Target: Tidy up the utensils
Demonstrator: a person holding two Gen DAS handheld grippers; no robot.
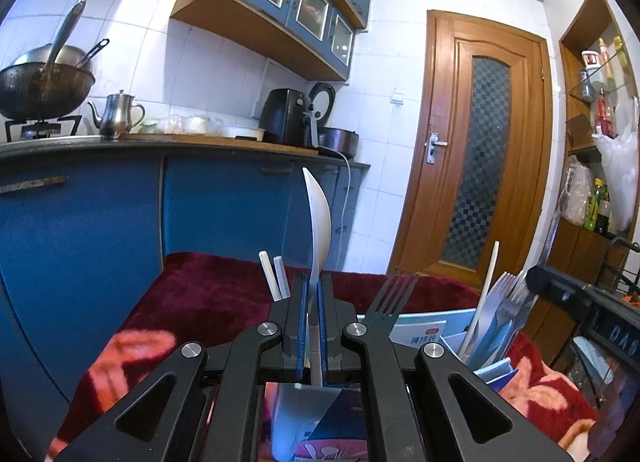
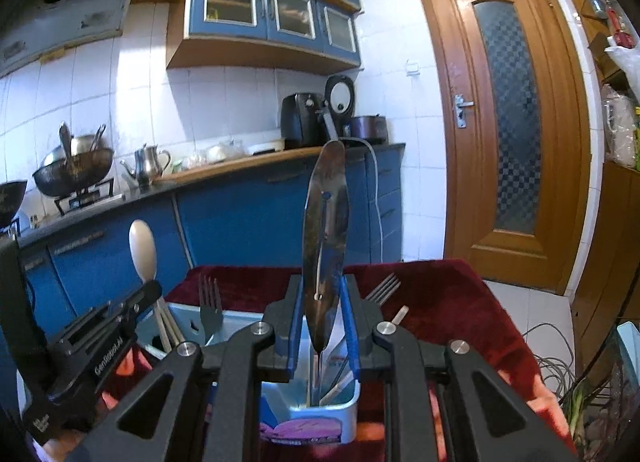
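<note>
Left gripper (image 1: 313, 294) pinched nearly closed on the handle of a white plastic spoon (image 1: 319, 222); spoon stands upright, bowl uppermost, seen edge-on from the left wrist view; blue pads (image 1: 303, 326) press the handle from both sides; two pale stick ends (image 1: 274, 276) rise just left of the fingers; a dark metal fork (image 1: 390, 294) stands tines-up just right of them; further right a cluster of pale plastic forks (image 1: 506, 294) and a long pale stick (image 1: 486, 294) lean in a light blue container (image 1: 452, 338); all of it sits over a dark red cloth (image 1: 208, 294) with pink patterning.

From the right wrist view the left gripper's body (image 2: 104, 326) shows at far left, the white spoon (image 2: 143, 250) rising above it with bowl facing the camera; beside it a dark fork (image 2: 210, 308) stands in the blue container (image 2: 240, 320); right gripper (image 2: 323, 318) set centre, jaws partly closed on a dark, shiny metal utensil (image 2: 325, 246) with a broad flat blade standing upright; its lower end dips into a compartment of the container; whether both pads touch it cannot be told; another fork (image 2: 384, 288) leans just right of the fingers, tines up; red cloth (image 2: 452, 302) extends right; wooden door (image 2: 508, 122) beyond.
</note>
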